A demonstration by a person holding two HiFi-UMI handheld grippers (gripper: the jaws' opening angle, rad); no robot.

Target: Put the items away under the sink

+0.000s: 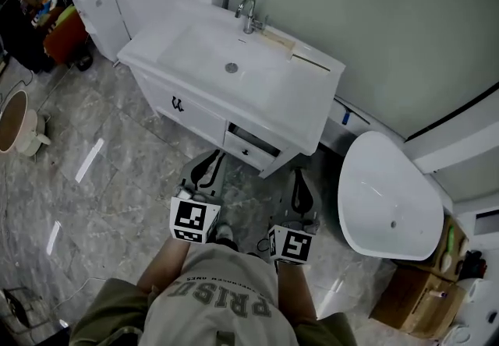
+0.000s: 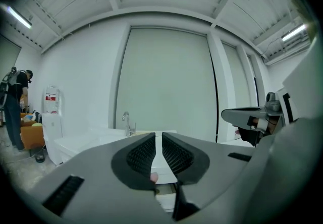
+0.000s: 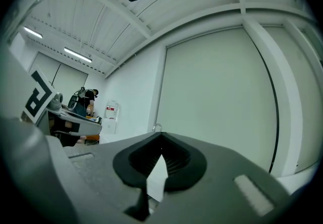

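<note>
With the left claw (image 2: 159, 140) a narrow empty slit and the right claw (image 3: 161, 140) pinched together empty, the drawer (image 1: 251, 148) ahead of them stands ajar, so stowing looks either finished or unstarted.

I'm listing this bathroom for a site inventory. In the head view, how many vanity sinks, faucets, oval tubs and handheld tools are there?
Vanity sink: 1
Faucet: 1
Oval white tub: 1
Handheld tools: 2, the left tool and the right tool
Total: 5
</note>
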